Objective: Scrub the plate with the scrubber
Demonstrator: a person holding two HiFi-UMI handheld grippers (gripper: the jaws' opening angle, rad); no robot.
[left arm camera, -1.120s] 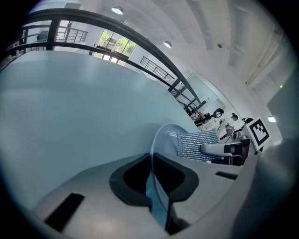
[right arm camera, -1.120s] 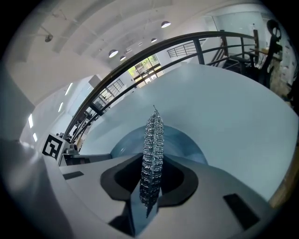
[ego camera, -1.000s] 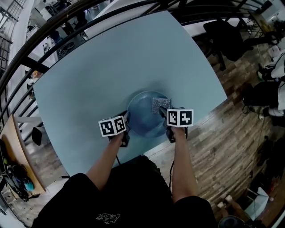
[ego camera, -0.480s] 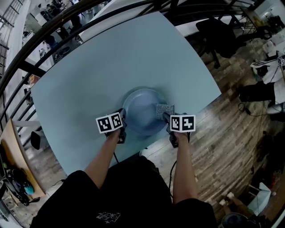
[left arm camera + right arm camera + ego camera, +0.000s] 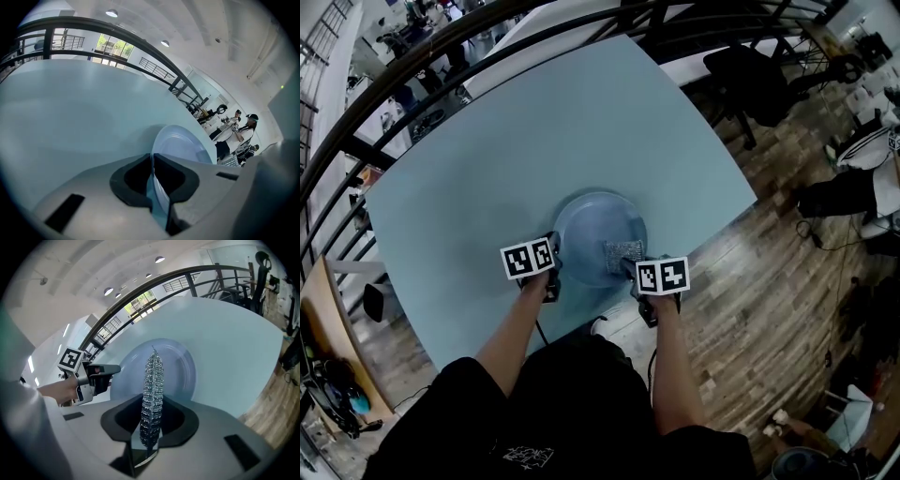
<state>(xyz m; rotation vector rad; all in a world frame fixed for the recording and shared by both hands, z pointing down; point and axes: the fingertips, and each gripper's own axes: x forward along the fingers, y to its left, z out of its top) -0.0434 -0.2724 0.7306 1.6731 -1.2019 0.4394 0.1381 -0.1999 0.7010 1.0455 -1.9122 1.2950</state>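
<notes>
Left gripper (image 5: 152, 161) nips plate (image 5: 180, 143) rim (head view unclear) — right gripper (image 5: 152, 404) holds scrubber (image 5: 153, 376)

Silvery scrubber (image 5: 622, 251) over blue plate (image 5: 584, 225)

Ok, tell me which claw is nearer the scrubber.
Right. The right claw is shut on the scrubber, holding it over the plate. The left claw grips the plate's left rim, apart from the scrubber.
</notes>
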